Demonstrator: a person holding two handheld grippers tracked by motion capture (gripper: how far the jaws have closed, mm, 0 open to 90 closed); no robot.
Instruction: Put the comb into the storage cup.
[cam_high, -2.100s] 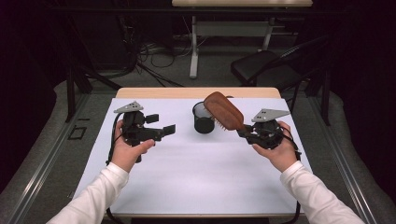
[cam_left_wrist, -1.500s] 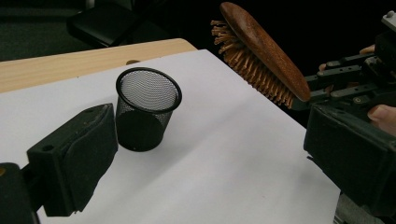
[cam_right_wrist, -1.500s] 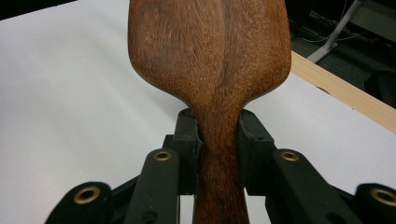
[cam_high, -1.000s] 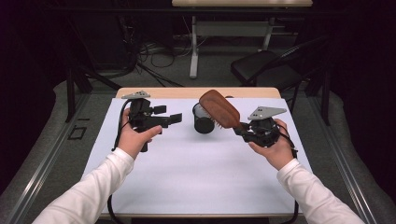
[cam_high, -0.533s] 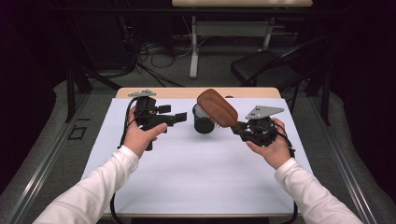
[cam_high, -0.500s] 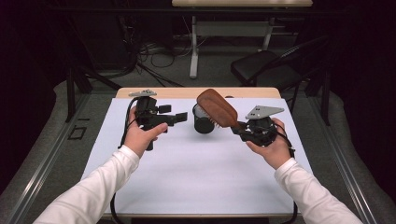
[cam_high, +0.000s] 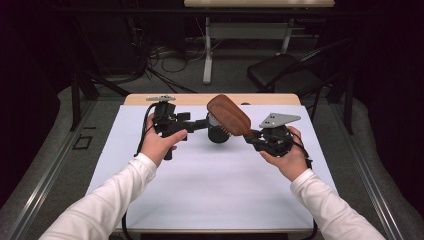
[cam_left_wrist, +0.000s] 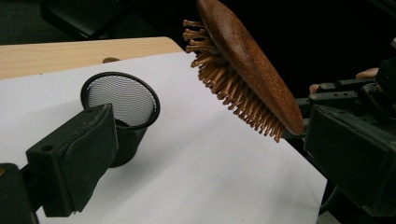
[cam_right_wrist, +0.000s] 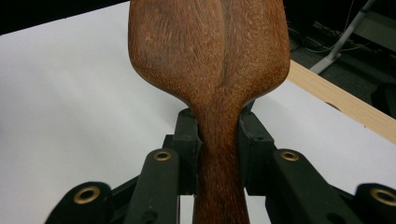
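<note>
My right claw is clamped on the brush handle; in the right gripper view both pads pinch the wooden neck, with the broad head rising straight ahead of the jaws. That grip looks the same as a second ago, and the brush is tilted up and to the left from the claw as before, bristles facing down toward the cup.

My left claw is what differs. Compared with two seconds ago it has come in from the left side of the white mat and now sits just beside the cup, jaws pointing right at it. Its jaws have just been opening and stand wide apart, with nothing pressed between them. In the left gripper view the mesh cup stands upright just past the left-hand pad, and the brush hangs above and to the right, ahead of the other pad, apart from the cup.
</note>
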